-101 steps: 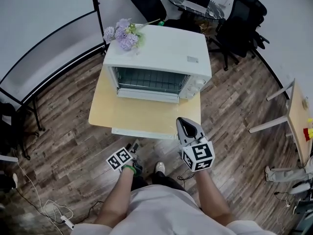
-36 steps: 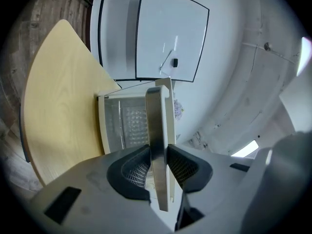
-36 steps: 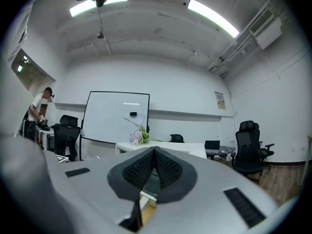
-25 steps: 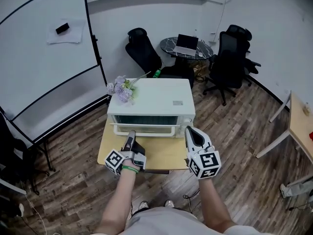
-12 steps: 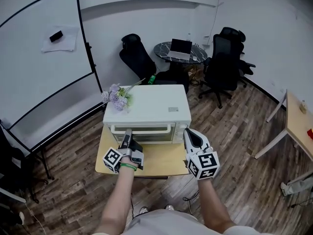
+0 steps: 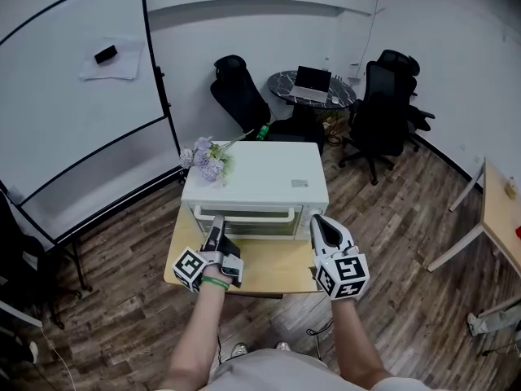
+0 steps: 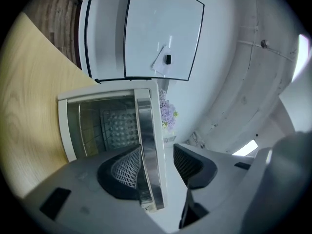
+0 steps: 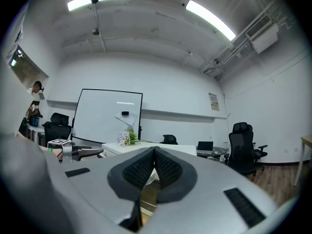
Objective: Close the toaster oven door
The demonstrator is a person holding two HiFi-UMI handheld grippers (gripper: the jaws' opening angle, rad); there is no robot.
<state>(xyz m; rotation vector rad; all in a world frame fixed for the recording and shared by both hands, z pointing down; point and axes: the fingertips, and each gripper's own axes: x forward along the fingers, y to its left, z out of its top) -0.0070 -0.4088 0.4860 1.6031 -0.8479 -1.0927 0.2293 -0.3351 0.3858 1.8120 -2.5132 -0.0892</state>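
Observation:
The white toaster oven stands on a small wooden table. Its glass door stands upright against the oven front. My left gripper reaches up to the left end of the door's metal handle. In the left gripper view the handle runs between the pads, close to the left pad and clear of the right one. These jaws have just been opening and the left gripper is open. My right gripper hovers at the oven's right front corner, shut on nothing.
Purple flowers lie on the oven's back left corner. A whiteboard stands at the left. Office chairs and a round table with a laptop are behind. Another table's edge is at the right.
The door, lying open four seconds ago, has swung up against the oven front. My left gripper rose with the handle and its jaws have spread. The right gripper has stayed put.

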